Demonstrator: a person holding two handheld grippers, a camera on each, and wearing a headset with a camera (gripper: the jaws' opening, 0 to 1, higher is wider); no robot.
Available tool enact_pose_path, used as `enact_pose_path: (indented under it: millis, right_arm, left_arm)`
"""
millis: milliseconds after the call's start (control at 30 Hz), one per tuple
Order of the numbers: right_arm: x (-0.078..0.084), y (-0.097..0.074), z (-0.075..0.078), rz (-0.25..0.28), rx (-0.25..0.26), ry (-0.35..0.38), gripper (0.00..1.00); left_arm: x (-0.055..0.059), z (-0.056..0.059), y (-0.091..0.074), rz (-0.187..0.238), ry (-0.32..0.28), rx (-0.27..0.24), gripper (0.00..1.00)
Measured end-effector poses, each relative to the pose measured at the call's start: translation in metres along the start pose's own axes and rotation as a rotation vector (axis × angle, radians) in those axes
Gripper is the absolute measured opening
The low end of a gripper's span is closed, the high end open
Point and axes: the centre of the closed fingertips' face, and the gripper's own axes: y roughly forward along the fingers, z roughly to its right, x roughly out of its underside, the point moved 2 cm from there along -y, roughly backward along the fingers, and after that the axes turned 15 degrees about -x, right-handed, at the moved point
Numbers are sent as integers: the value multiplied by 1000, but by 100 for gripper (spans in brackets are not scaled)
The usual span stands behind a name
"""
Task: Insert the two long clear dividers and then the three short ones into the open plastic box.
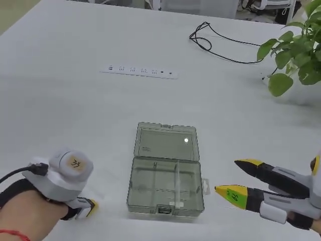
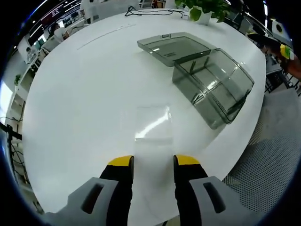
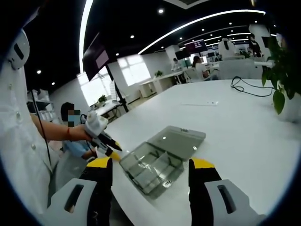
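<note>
White, matte tabletop is stretching across an open-plan office, carrying a white power strip [image 1: 138, 71], a looping black cable [image 1: 215, 42] and a leafy green plant [image 1: 296, 50] at its far side. Near the front edge a smoky, translucent plastic box [image 1: 132, 186] is lying open. Its rectangular tray is running left to right in the head view, the latch is pointing toward the person, and the flat lid is folded back away from them. One clear strip [image 1: 177, 181] is standing in the tray, running from hinge side to latch side.

To the left of the box, a glossy, see-through rectangular divider [image 2: 153, 123] is lying flat on the table, just ahead of the left gripper [image 2: 154, 161]. Its yellow-tipped jaws are sitting a narrow gap apart, with nothing clearly gripped between them. The right gripper [image 1: 226, 175] is hovering just right of the box, its jaws gaping wide and pointing leftward toward the tray.
</note>
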Motion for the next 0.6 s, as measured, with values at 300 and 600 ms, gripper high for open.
enact_pose_path:
  millis: [300, 600]
  right_arm:
    - [1, 0, 1, 5, 4, 4, 66]
    - [5, 3, -1, -16, -1, -2, 66]
  left_arm:
    - [-1, 1, 0, -44, 39, 7, 32]
    - [-1, 2, -1, -27, 51, 16, 32]
